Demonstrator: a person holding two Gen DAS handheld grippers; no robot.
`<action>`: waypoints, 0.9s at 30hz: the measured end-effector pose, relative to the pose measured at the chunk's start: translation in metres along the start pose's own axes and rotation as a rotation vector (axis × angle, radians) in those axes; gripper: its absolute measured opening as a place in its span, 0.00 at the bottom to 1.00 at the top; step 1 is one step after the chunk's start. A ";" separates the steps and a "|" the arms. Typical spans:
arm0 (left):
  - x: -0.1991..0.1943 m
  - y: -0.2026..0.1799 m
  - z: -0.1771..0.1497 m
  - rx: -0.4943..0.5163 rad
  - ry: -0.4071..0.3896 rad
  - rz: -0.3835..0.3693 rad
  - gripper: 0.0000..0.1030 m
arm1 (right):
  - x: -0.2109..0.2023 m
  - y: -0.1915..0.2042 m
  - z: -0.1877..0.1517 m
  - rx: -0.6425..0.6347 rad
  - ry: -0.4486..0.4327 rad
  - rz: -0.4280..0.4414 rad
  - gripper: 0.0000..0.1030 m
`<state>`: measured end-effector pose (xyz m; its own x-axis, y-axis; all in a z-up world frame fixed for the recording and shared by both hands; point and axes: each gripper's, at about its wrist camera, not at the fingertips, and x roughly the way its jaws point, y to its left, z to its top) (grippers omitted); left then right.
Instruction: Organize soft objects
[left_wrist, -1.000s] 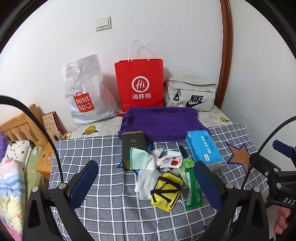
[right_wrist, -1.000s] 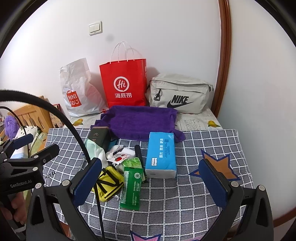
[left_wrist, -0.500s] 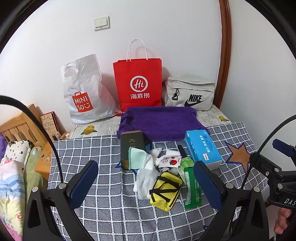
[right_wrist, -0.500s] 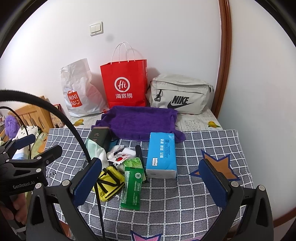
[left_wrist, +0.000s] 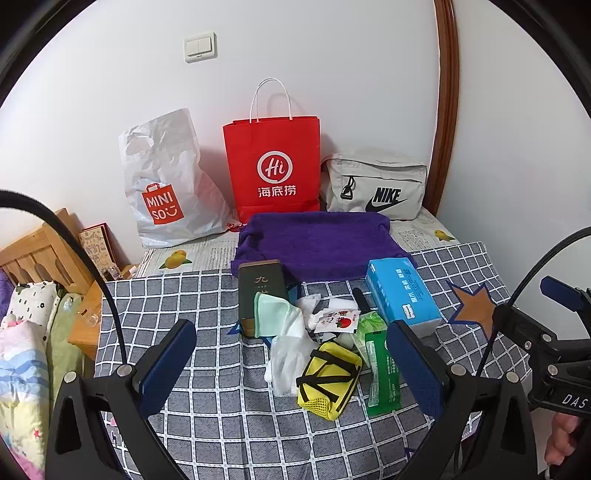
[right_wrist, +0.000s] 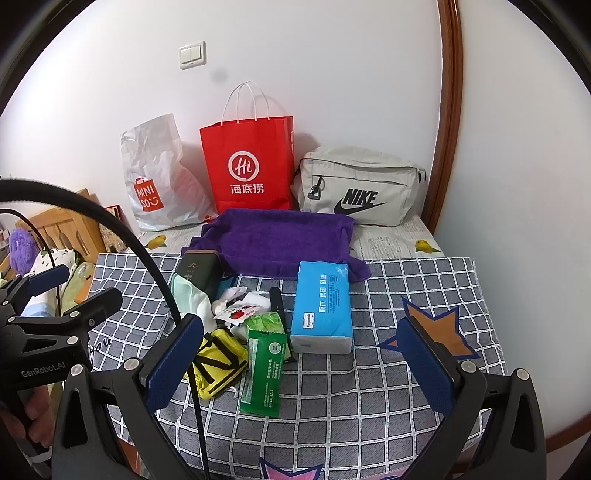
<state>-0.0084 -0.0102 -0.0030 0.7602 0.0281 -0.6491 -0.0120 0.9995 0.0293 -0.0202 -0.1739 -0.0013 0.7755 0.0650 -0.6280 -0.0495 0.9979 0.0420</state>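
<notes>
Yellow pouch (left_wrist: 330, 379) lies between the spread left tongs (left_wrist: 291, 365), untouched.

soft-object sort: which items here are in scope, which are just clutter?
In scope, judging by looks:
purple towel
white glove
pale green cloth
yellow mesh pouch
blue tissue pack
green wipes pack

Likely clutter or containers:
dark box
red paper bag
Miniso bag
Nike bag

Both tongs open, holding nothing.
</notes>
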 end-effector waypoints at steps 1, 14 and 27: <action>0.000 0.000 0.000 0.001 0.000 -0.001 1.00 | 0.000 0.000 0.000 0.001 0.000 0.000 1.00; 0.000 0.000 -0.002 0.012 -0.001 -0.007 1.00 | 0.001 0.001 0.000 0.000 0.002 0.004 1.00; 0.019 0.012 -0.009 -0.017 0.043 0.019 1.00 | 0.038 -0.001 -0.019 -0.006 0.070 0.040 1.00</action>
<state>0.0004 0.0023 -0.0218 0.7314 0.0474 -0.6802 -0.0376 0.9989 0.0292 -0.0028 -0.1720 -0.0403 0.7266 0.1050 -0.6790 -0.0842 0.9944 0.0637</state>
